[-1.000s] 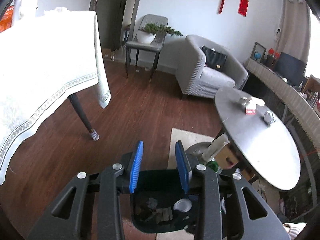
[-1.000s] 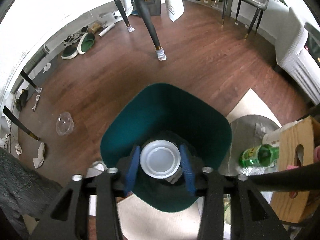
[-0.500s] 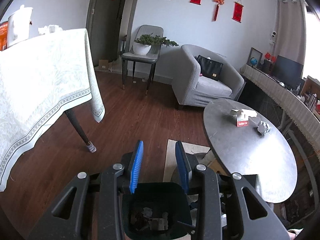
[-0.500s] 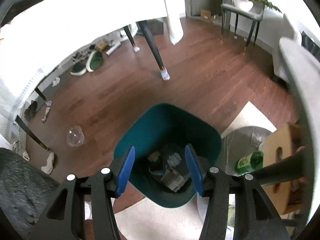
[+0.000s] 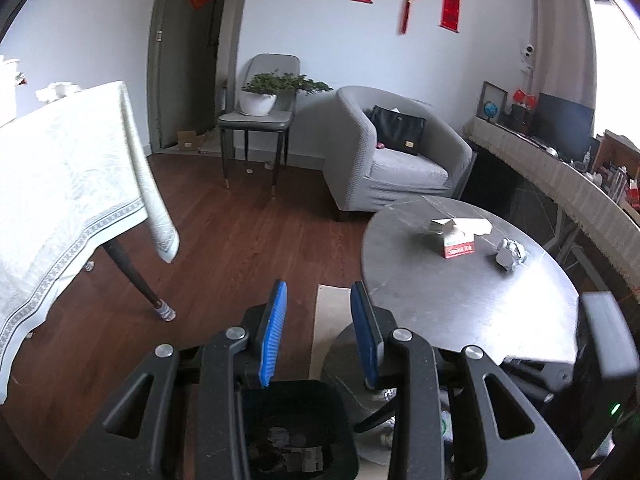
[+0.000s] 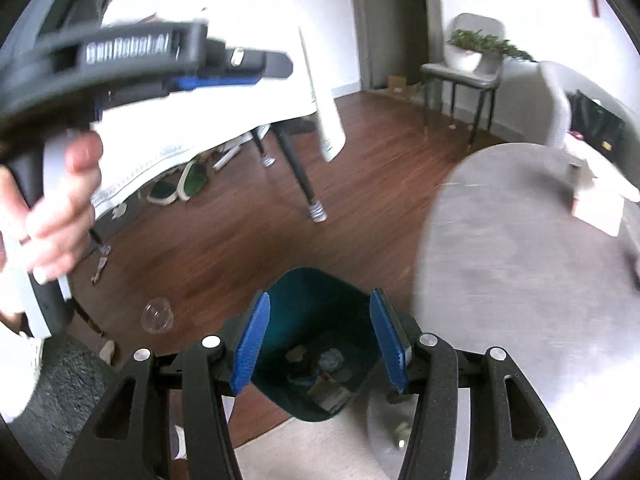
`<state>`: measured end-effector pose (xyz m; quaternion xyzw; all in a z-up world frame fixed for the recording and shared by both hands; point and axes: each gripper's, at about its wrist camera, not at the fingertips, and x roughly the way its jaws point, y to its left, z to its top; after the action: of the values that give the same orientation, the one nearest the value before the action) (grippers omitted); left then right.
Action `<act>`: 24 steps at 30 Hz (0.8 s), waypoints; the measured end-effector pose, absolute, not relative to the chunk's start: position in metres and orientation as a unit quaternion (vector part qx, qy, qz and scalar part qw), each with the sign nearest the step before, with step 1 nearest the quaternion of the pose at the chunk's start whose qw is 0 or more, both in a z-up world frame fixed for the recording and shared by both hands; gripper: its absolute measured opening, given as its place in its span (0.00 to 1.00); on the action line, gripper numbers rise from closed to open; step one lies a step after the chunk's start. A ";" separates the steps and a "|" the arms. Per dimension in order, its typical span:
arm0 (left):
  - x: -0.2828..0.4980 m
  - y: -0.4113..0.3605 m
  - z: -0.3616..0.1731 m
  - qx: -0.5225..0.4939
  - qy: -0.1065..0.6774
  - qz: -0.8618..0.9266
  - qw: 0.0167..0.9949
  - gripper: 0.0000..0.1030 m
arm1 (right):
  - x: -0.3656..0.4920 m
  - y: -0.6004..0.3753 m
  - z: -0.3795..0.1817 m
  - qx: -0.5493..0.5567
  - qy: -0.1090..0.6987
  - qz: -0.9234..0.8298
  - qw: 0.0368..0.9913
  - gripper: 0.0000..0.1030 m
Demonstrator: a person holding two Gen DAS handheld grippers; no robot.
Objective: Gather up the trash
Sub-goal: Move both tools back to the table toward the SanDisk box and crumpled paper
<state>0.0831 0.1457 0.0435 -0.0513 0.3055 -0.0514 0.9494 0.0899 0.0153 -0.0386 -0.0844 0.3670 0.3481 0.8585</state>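
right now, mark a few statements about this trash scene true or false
The dark green plastic trash bin holds trash: true.
The right gripper grips a white lid: false, nothing sits between its pads.
A crumpled silver foil ball lies on the round grey table: true.
The clear plastic cup is inside the bin: false, it lies on the brown wooden floor.

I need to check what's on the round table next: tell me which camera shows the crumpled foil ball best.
The left wrist view: the crumpled foil ball sits sharp and unobstructed on the round table, beside the red-and-white box. The right wrist view shows only the table's blurred top; the ball cannot be made out there.
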 end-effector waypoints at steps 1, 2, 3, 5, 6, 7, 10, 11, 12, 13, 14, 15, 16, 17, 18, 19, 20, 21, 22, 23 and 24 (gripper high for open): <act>0.086 0.142 0.043 -0.051 0.306 -0.055 0.949 0.34 | 0.094 0.006 -0.035 -0.081 0.363 0.341 0.863 0.51; 0.088 0.136 0.043 -0.051 0.308 -0.058 0.948 0.34 | 0.096 -0.002 -0.031 -0.078 0.359 0.333 0.868 0.51; 0.091 0.131 0.042 -0.050 0.309 -0.061 0.948 0.34 | 0.098 -0.009 -0.028 -0.075 0.354 0.326 0.873 0.51; 0.098 0.122 0.040 -0.048 0.311 -0.067 0.947 0.34 | 0.102 -0.022 -0.024 -0.067 0.349 0.316 0.879 0.51; 0.102 0.116 0.039 -0.045 0.312 -0.070 0.947 0.34 | 0.106 -0.031 -0.021 -0.065 0.346 0.309 0.884 0.51; 0.105 0.112 0.038 -0.044 0.313 -0.072 0.946 0.34 | 0.107 -0.035 -0.021 -0.063 0.344 0.303 0.886 0.51; 0.116 0.100 0.036 -0.041 0.318 -0.080 0.944 0.38 | 0.116 -0.056 -0.018 -0.057 0.337 0.283 0.896 0.51; 0.119 0.096 0.036 -0.039 0.320 -0.081 0.943 0.39 | 0.119 -0.062 -0.017 -0.054 0.335 0.278 0.899 0.52; 0.123 0.092 0.035 -0.037 0.321 -0.084 0.943 0.41 | 0.122 -0.067 -0.016 -0.052 0.333 0.272 0.901 0.52; 0.126 0.088 0.034 -0.034 0.322 -0.086 0.942 0.41 | 0.127 -0.075 -0.015 -0.048 0.330 0.263 0.905 0.52; 0.129 0.085 0.034 -0.032 0.322 -0.087 0.942 0.41 | 0.130 -0.080 -0.014 -0.046 0.329 0.256 0.908 0.53; 0.132 0.081 0.033 -0.029 0.323 -0.088 0.942 0.42 | 0.133 -0.084 -0.014 -0.044 0.329 0.251 0.910 0.54; 0.136 0.078 0.033 -0.029 0.323 -0.088 0.942 0.43 | 0.137 -0.090 -0.013 -0.041 0.328 0.245 0.911 0.55; 0.138 0.076 0.033 -0.029 0.324 -0.088 0.941 0.44 | 0.141 -0.098 -0.012 -0.038 0.327 0.237 0.914 0.55; 0.143 0.072 0.032 -0.028 0.326 -0.090 0.941 0.45 | 0.142 -0.104 -0.012 -0.035 0.327 0.233 0.915 0.55; 0.146 0.070 0.032 -0.027 0.327 -0.091 0.940 0.46 | 0.145 -0.111 -0.011 -0.032 0.327 0.228 0.916 0.55; 0.150 0.066 0.032 -0.026 0.327 -0.092 0.940 0.48 | 0.151 -0.117 -0.010 -0.029 0.327 0.223 0.918 0.55; 0.153 0.064 0.032 -0.026 0.328 -0.092 0.940 0.48 | 0.153 -0.123 -0.008 -0.028 0.326 0.216 0.920 0.56; 0.156 0.061 0.032 -0.025 0.328 -0.092 0.940 0.50 | 0.158 -0.130 -0.007 -0.024 0.324 0.208 0.923 0.56; 0.160 0.059 0.033 -0.026 0.329 -0.092 0.939 0.52 | 0.161 -0.135 -0.006 -0.022 0.323 0.203 0.924 0.57; 0.162 0.057 0.033 -0.026 0.330 -0.093 0.939 0.54 | 0.163 -0.139 -0.005 -0.019 0.321 0.197 0.926 0.57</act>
<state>0.1619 0.0569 0.0328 -0.0257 0.3298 -0.0926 0.9391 0.1635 -0.1386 -0.0054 -0.0192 0.3208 0.1967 0.9263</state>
